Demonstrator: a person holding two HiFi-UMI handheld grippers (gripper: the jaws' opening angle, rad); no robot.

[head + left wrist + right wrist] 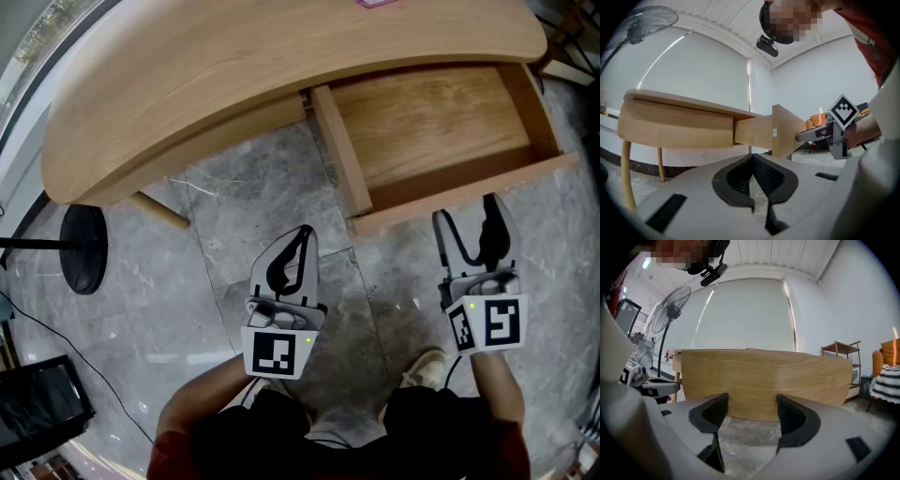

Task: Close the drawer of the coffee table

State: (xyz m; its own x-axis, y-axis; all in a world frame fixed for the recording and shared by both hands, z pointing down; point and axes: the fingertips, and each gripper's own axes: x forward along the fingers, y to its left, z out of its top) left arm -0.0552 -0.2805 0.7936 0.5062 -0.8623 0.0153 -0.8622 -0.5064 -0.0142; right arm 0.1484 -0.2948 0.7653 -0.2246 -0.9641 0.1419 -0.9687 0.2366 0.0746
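The light wooden coffee table [216,75] runs across the top of the head view. Its drawer [431,122] is pulled out at the right and holds nothing. My right gripper [466,212] is open, its fingertips just short of the drawer front [469,192]. In the right gripper view the drawer front [764,376] fills the space beyond the open right gripper [752,401]. My left gripper [302,234] is shut on nothing, over the floor left of the drawer's corner. The left gripper view shows the shut left gripper [752,158], the drawer's side [752,131] and the right gripper [818,134].
A standing fan's black round base [84,248] rests on the grey stone floor at the left, and a dark box [37,403] sits at the lower left. A table leg [159,211] slants out below the top. A shelf [839,355] and an orange chair [888,359] stand at the right.
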